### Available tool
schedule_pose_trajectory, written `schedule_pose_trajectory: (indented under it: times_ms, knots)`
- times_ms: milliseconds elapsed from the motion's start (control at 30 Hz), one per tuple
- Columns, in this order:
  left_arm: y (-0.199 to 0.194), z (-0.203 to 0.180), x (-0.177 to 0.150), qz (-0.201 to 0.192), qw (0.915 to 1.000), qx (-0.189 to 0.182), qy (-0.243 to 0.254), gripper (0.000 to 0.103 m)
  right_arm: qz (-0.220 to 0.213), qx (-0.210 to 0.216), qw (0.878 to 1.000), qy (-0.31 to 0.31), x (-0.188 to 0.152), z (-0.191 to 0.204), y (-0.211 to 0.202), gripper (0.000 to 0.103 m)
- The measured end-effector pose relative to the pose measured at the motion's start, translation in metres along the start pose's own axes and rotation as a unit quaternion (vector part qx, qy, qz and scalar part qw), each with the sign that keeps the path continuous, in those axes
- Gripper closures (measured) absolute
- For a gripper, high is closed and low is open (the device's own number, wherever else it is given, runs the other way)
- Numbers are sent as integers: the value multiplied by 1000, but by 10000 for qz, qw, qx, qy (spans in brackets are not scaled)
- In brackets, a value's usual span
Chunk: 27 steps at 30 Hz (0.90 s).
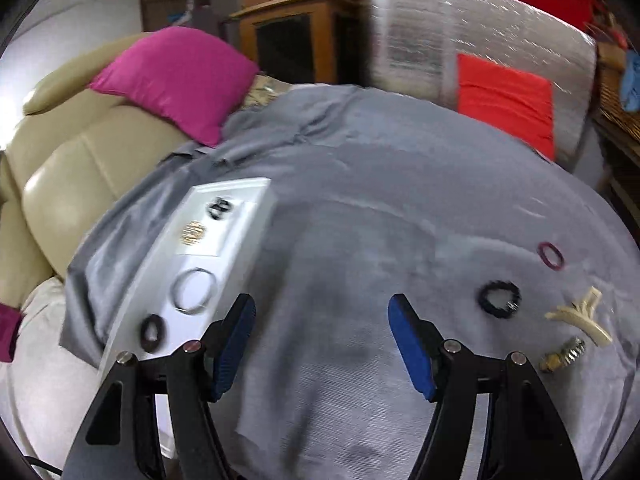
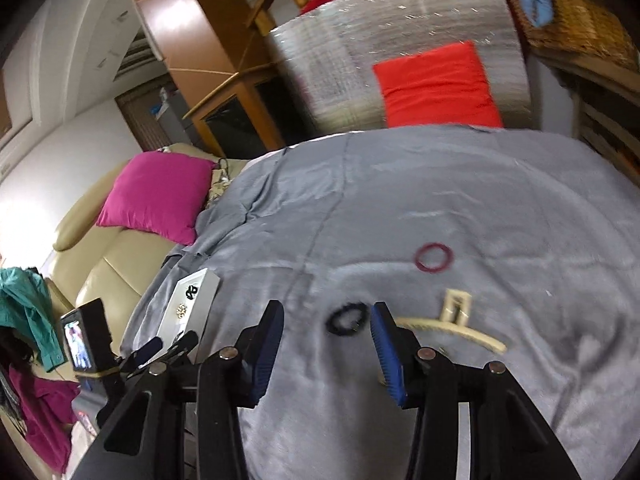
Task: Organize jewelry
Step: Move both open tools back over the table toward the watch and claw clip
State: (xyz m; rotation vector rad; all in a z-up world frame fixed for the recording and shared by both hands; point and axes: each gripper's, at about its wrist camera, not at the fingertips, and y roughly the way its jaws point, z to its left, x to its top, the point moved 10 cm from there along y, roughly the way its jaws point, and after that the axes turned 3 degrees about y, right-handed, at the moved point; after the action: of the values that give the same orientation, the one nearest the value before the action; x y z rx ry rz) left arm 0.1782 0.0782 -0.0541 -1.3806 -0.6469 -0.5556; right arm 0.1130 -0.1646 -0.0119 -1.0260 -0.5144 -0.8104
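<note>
A white organizer tray [image 1: 256, 196] lies on the grey cloth at the left; it also shows in the right wrist view [image 2: 210, 282]. In it are a black piece [image 1: 219, 207], a gold piece [image 1: 193, 232], a silver bangle [image 1: 194, 290] and a dark ring [image 1: 152, 332]. On the cloth to the right lie a black hair tie [image 1: 499, 299] [image 2: 347, 318], a maroon ring [image 1: 551, 255] [image 2: 434, 257], a cream hair clip [image 1: 582, 316] [image 2: 454, 316] and a small metal piece [image 1: 562, 354]. My left gripper [image 1: 322, 344] is open and empty. My right gripper [image 2: 326, 356] is open and empty, just before the black hair tie.
The grey cloth [image 1: 360, 208] covers the work surface. A beige sofa [image 1: 80, 168] with a magenta cushion [image 1: 176, 80] stands at the left. A foil-wrapped block [image 1: 500, 40] with a red cushion [image 1: 504, 100] stands behind. The left gripper's body with its screen [image 2: 86, 338] shows in the right wrist view.
</note>
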Motion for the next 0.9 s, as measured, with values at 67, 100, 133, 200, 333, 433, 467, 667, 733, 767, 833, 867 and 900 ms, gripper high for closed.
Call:
schedule_pose_trajectory:
  times_ms: [67,100,133,200,333,433,467,667,733,767,833,867,900]
  knots:
    - [3,-15,-4,89,9998,-125,116,33,64,-63,9999,123,-7,-21,-1,55]
    - [6,-24,-6,164,9994,-215,204,33,81,-89,9998,156,-10,-28,-2,55]
    - [7,-33,-10,237,9989,-313,261,33,117,-96,9996,231,-13,-37,-1,55]
    - [11,-46,-15,370,9976,-498,315,33,168,-34,9988,463,-19,-54,2,55]
    - [21,-67,-24,616,9945,-700,482,33,259,84,9955,905,-32,-84,10,55]
    - [27,-77,-30,768,9923,-803,548,33,507,299,9899,1290,-45,-101,22,55]
    - [28,-82,-32,821,9911,-862,592,33,674,441,9856,1487,-52,-105,29,55]
    - [29,-104,-37,892,9874,-1001,839,33,995,500,9769,1825,-69,-118,51,55]
    - [30,-103,-36,879,9881,-953,832,33,950,492,9773,1829,-67,-118,51,55]
    - [33,-104,-35,916,9877,-973,813,33,944,512,9768,1852,-66,-118,51,55]
    - [40,-102,-35,998,9871,-975,786,33,982,487,9745,1957,-66,-120,56,55]
    - [43,-101,-34,1024,9872,-945,775,33,1042,424,9735,1990,-68,-122,60,55]
    - [46,-100,-33,1035,9875,-907,772,33,1097,391,9722,2032,-70,-124,64,55]
